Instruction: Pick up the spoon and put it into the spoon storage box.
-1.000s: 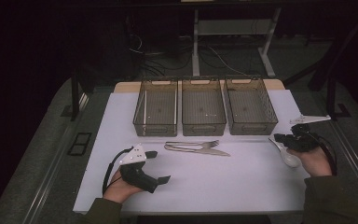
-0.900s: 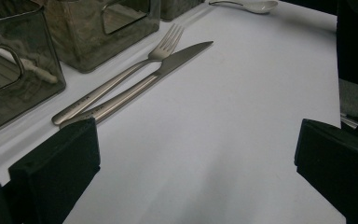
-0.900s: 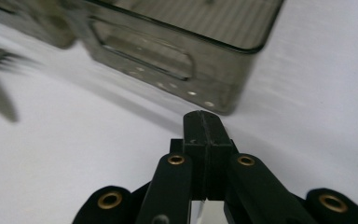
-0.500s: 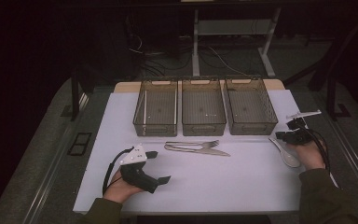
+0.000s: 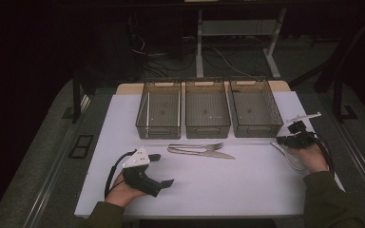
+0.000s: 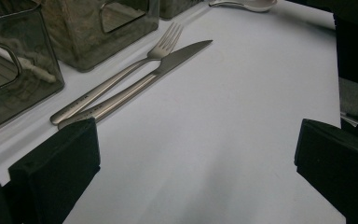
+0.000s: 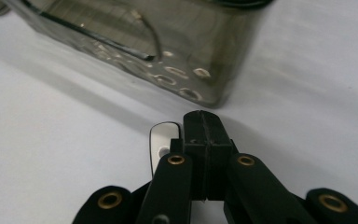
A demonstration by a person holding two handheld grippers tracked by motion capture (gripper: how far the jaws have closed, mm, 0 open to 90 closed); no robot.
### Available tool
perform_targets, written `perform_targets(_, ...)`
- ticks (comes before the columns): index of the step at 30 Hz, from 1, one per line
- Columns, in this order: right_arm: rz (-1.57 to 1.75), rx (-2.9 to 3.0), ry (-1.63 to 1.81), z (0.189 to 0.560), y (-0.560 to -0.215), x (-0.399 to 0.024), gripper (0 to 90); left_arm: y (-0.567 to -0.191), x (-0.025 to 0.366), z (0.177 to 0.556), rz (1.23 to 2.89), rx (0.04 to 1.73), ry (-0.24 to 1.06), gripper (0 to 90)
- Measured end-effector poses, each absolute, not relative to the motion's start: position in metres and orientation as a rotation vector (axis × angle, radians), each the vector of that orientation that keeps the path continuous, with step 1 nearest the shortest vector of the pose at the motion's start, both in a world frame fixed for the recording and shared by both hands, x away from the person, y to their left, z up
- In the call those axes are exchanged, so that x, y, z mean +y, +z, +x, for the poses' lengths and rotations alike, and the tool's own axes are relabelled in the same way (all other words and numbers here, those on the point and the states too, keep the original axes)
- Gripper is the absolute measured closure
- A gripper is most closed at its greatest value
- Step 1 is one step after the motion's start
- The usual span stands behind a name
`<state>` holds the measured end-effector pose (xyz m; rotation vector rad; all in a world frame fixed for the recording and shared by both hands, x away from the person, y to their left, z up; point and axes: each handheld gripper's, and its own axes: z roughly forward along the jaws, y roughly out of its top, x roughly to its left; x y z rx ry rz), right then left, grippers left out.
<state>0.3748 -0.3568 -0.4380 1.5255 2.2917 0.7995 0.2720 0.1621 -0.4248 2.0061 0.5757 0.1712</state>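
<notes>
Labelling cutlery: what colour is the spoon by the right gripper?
White spoon; clearest in the high view.

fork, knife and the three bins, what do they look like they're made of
Fork and knife: likely stainless steel, with a brushed grey sheen and bright glints along the handles. Bins: apparently smoky translucent plastic, since the table shows through the walls, which have moulded handle cutouts; the ribbed floor suggests moulding too.

No readable text anywhere — faint stamped marks on the fork handle (image 6: 103, 89), too small to read.
</notes>
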Motion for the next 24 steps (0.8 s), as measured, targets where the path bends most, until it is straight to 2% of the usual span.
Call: perform_targets(24, 1.373, 2.494, 0.832, 0.346, -0.434, -0.325, 89.6, -0.424, 0.163, 0.271, 2.003, 0.575, 0.171, 0.0)
